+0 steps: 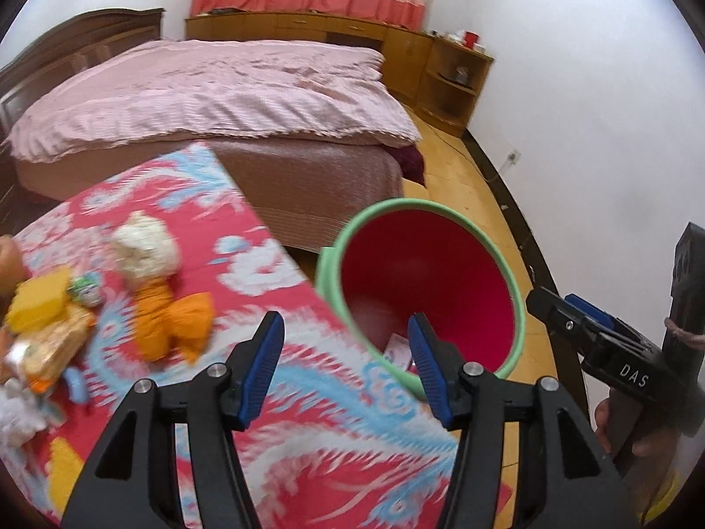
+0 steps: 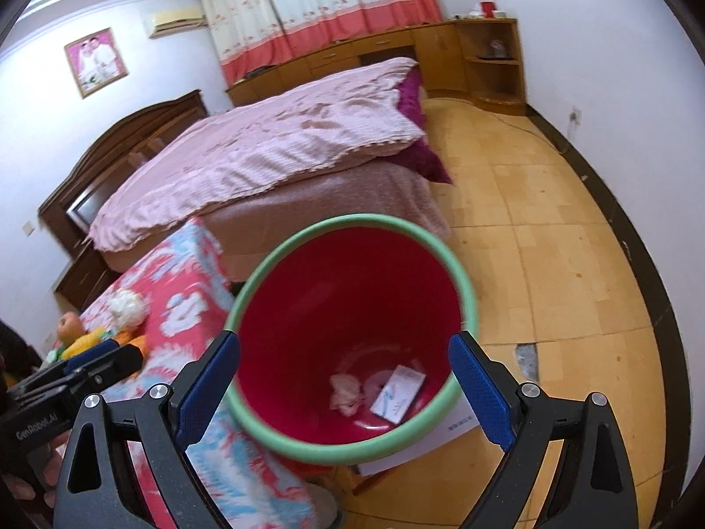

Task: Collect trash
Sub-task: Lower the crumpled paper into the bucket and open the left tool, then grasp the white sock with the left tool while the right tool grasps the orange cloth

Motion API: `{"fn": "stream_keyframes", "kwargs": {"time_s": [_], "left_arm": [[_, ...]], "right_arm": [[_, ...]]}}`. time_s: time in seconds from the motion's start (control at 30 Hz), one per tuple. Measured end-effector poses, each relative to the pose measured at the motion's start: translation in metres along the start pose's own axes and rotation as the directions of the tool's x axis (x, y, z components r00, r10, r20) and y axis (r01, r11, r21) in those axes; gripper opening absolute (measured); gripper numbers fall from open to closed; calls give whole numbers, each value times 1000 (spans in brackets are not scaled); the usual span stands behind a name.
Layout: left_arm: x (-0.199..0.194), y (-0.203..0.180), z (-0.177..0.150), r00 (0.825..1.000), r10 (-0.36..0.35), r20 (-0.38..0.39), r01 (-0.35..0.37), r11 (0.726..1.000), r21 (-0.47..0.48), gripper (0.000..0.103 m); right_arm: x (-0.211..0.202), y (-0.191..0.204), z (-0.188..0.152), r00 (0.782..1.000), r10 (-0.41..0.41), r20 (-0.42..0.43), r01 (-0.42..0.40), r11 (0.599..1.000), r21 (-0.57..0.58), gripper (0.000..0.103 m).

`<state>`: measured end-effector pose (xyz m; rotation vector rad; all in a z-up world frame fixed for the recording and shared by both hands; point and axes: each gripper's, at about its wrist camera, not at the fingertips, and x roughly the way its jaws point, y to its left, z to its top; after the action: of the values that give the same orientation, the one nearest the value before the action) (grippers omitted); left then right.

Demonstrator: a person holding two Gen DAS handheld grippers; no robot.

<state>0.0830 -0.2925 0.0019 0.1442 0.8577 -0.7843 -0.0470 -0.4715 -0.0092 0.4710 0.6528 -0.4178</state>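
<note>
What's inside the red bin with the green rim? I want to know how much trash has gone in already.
At the bottom of the red bin lie a crumpled pale wad and a small white packet. The near wall hides part of the floor, so more may be there.

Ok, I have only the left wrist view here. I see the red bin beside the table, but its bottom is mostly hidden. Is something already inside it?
Observer: Yes. The right wrist view looks down into the bin; a crumpled tissue and a small white card lie at the bottom.
Operator: And is the right gripper holding anything? I see it only from the side.
Observer: No. The right gripper is open and empty, above the bin's mouth.
Operator: Is anything on the floor by the bin?
Observer: A white sheet of paper sticks out from under the bin, on the side away from the table.
</note>
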Motion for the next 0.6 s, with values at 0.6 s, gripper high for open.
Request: {"fn": "stream_keyframes", "kwargs": {"time_s": [0.6], "left_arm": [[-99,122,-44,965,253,67,-233,949,-212,59]], "right_arm": [[2,119,-25,984,157,-83,-170,967,-189,96]]}}
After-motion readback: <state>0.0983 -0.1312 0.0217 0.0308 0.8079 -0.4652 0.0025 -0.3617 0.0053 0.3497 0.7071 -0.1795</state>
